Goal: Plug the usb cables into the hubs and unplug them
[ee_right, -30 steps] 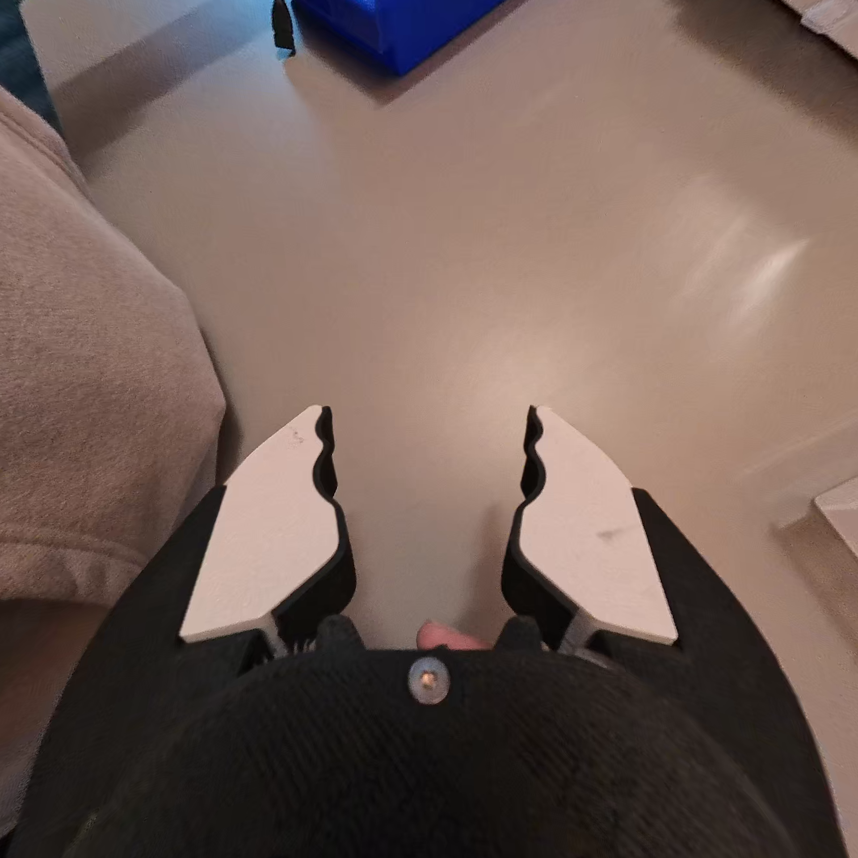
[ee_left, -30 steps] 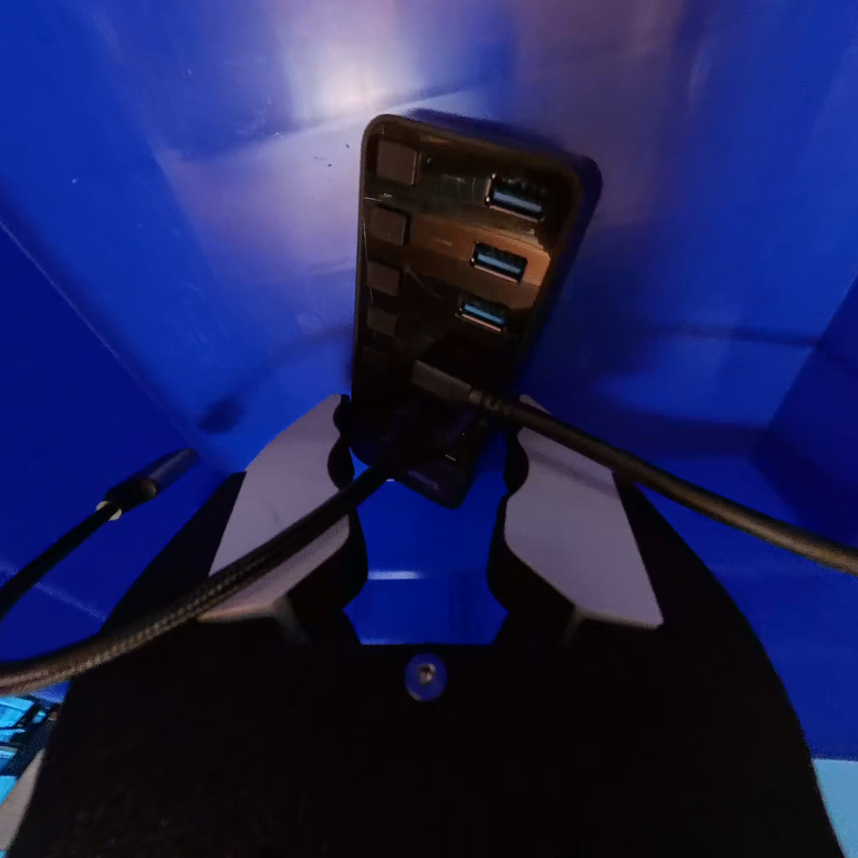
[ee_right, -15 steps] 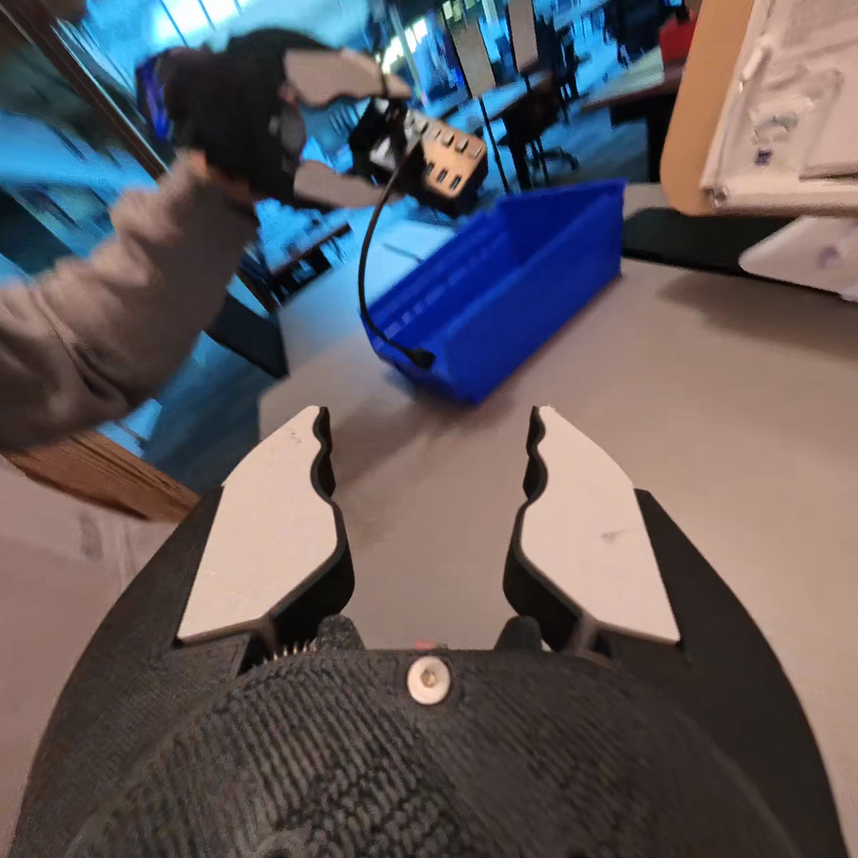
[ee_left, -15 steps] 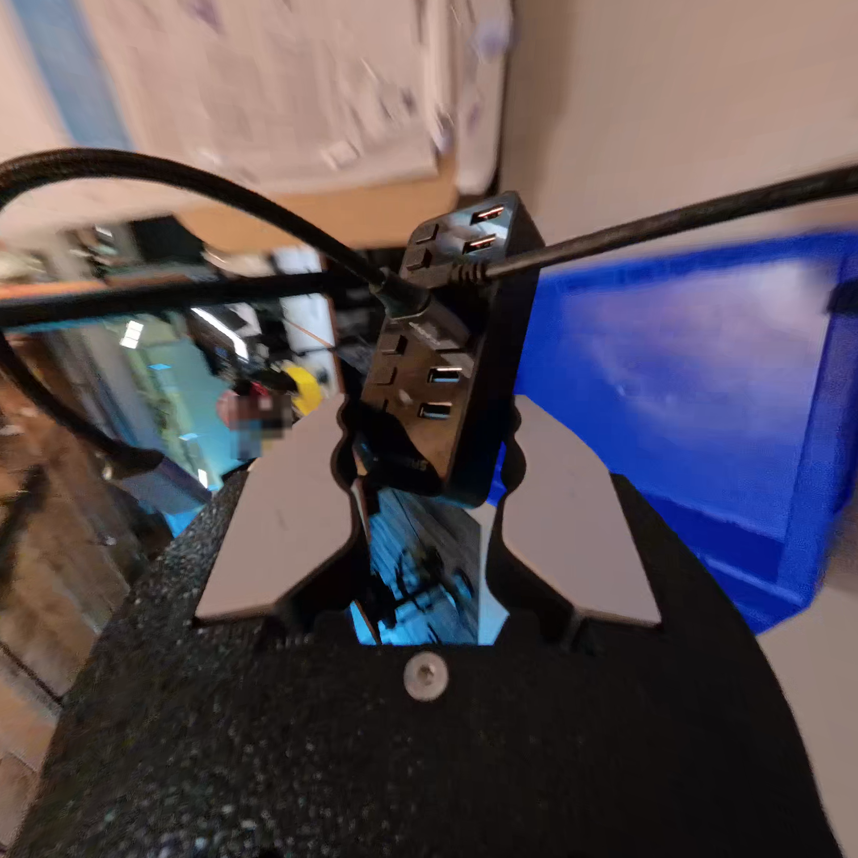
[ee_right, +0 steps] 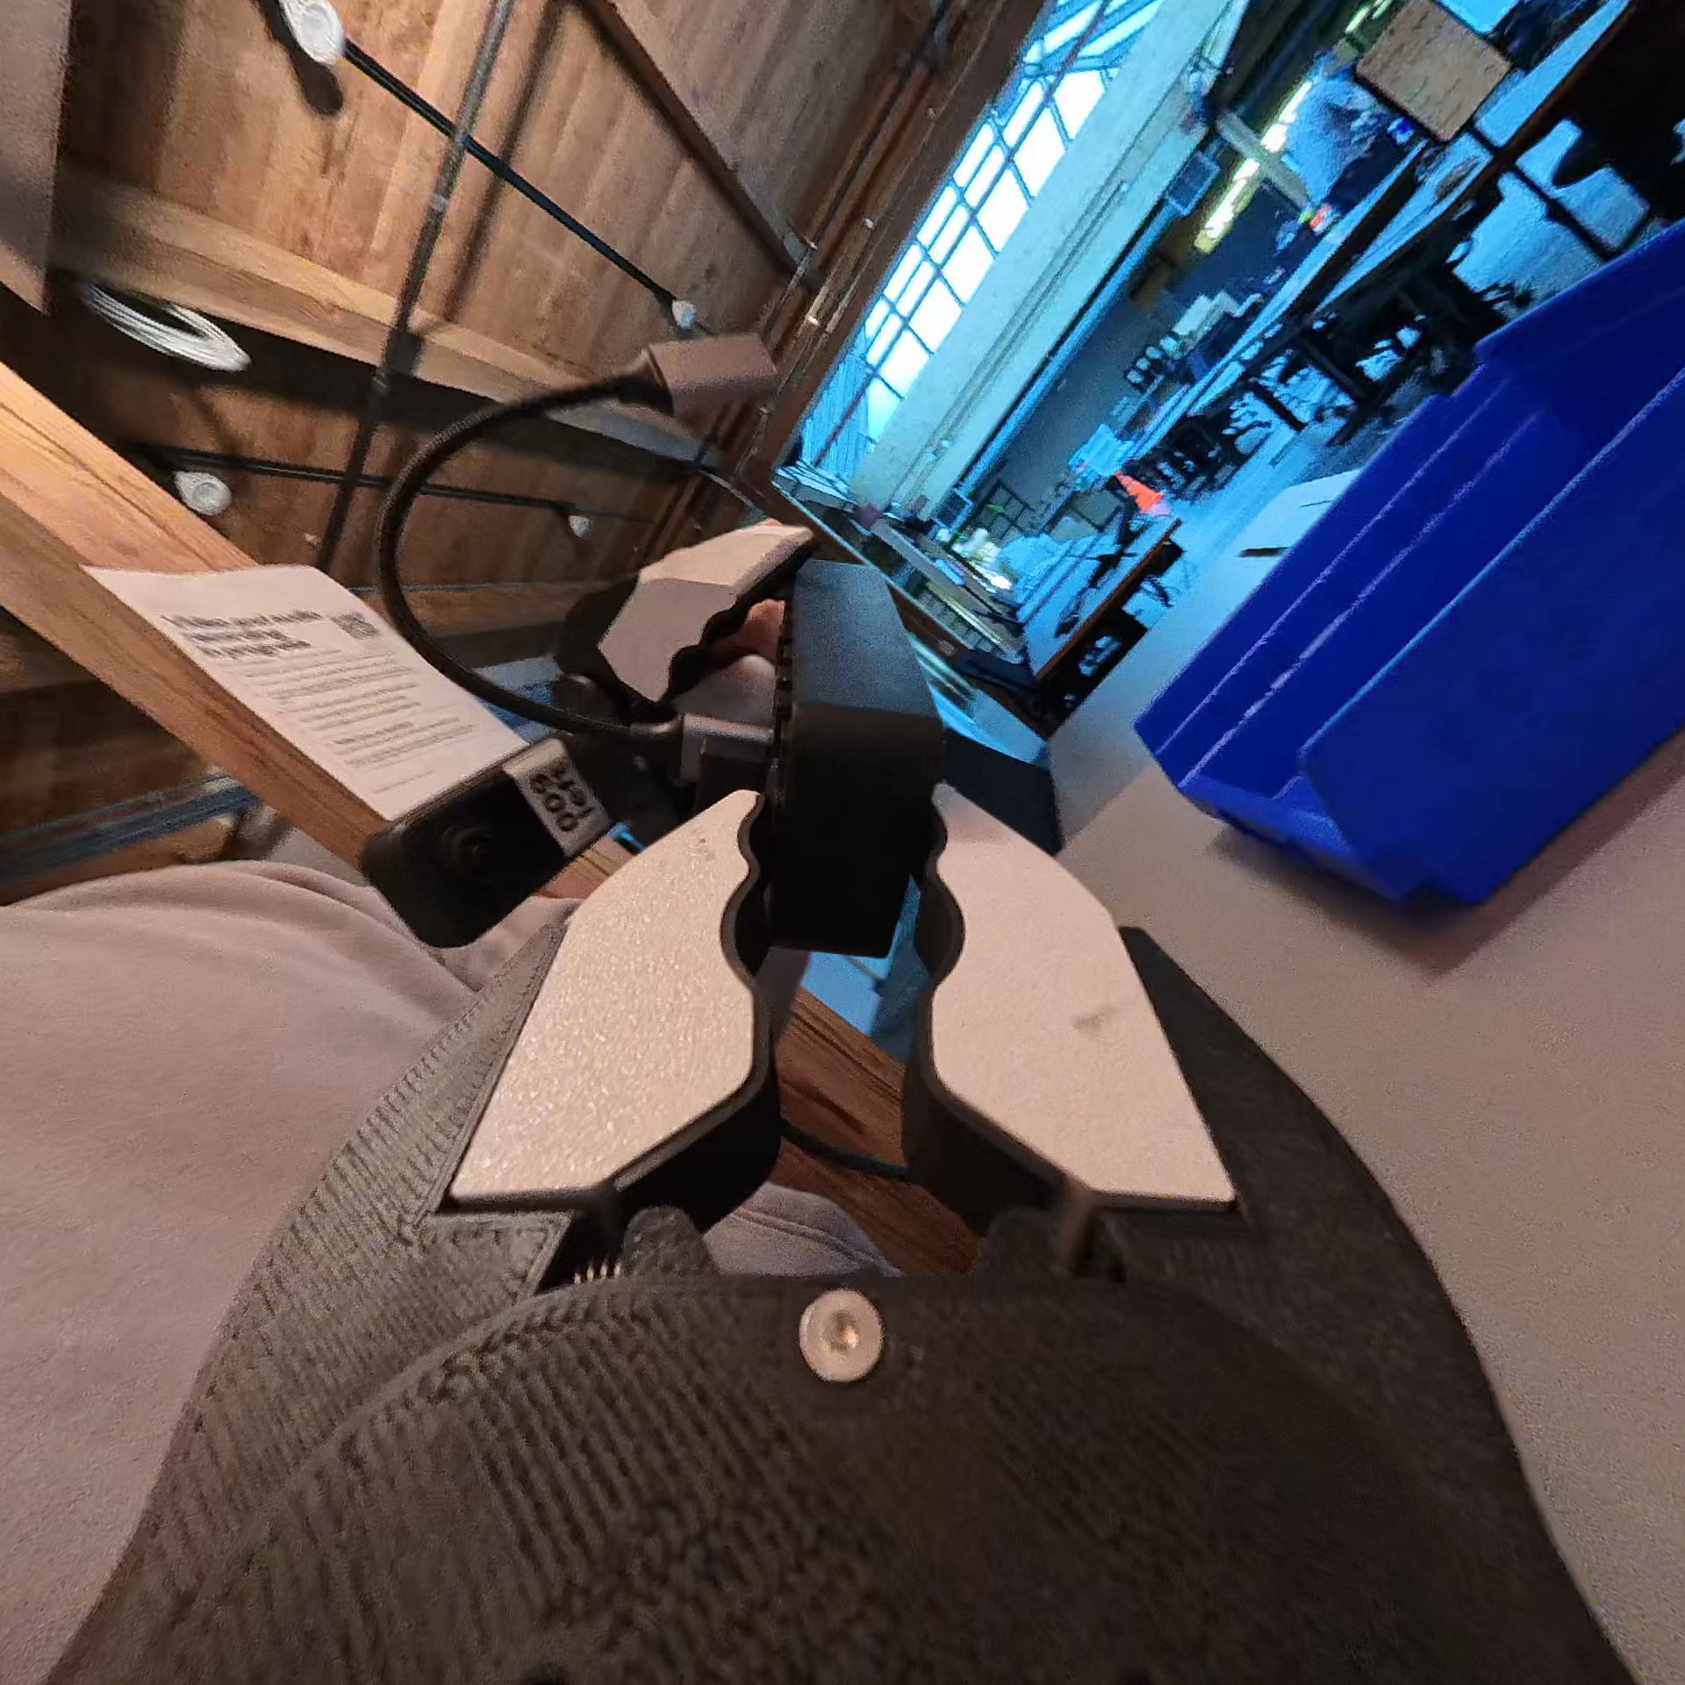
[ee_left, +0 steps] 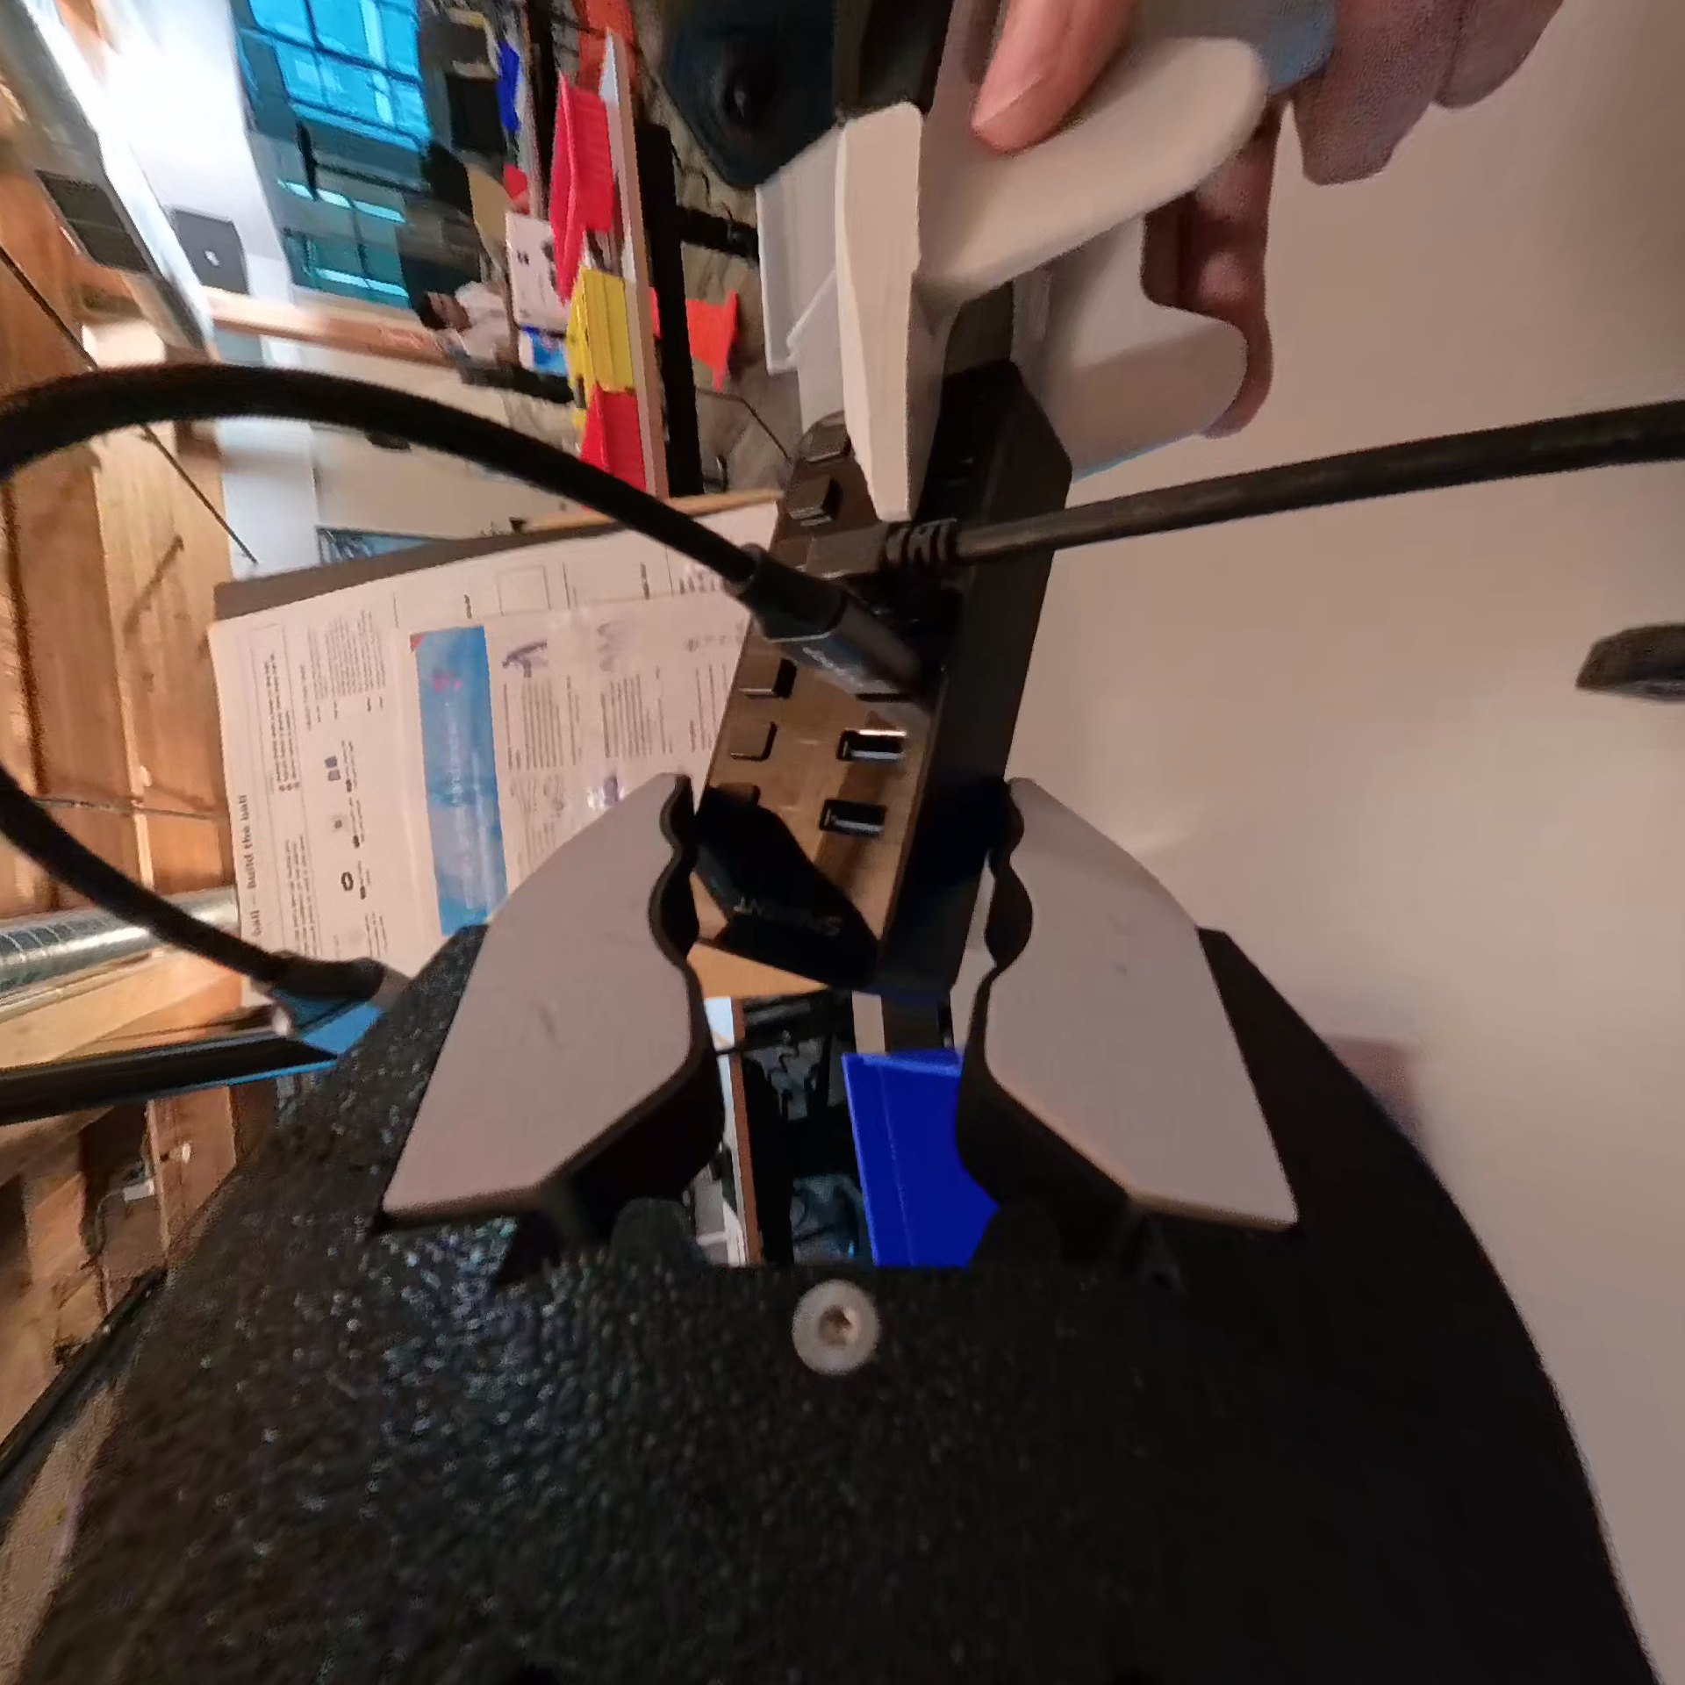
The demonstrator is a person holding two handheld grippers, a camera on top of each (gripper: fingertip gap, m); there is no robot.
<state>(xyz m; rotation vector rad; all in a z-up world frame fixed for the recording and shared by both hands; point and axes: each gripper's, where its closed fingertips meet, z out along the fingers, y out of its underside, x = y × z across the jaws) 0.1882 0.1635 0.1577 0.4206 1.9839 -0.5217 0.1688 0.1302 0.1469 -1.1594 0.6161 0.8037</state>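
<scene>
A glossy black rectangular USB hub (ee_left: 866, 729) is held in the air between both tools, the left gripper (ee_left: 834, 875) clenched on its lower end and the right gripper (ee_right: 839, 875) clamped on the opposite end. Two black braided USB cables (ee_left: 1276, 492) are plugged in just beyond the left fingers (ee_left: 584, 994). A blue plastic bin (ee_right: 1459, 693) sits on the grey desk (ee_right: 1368, 1049), right of the right fingers.

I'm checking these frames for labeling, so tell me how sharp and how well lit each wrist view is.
Left wrist view: USB hub and plugs crisp with glossy reflections; background shelves soft, right edge smeared. Right wrist view: hub is a dark backlit silhouette; windows glare blue; blue bin and edges curve with wide-angle distortion.
</scene>
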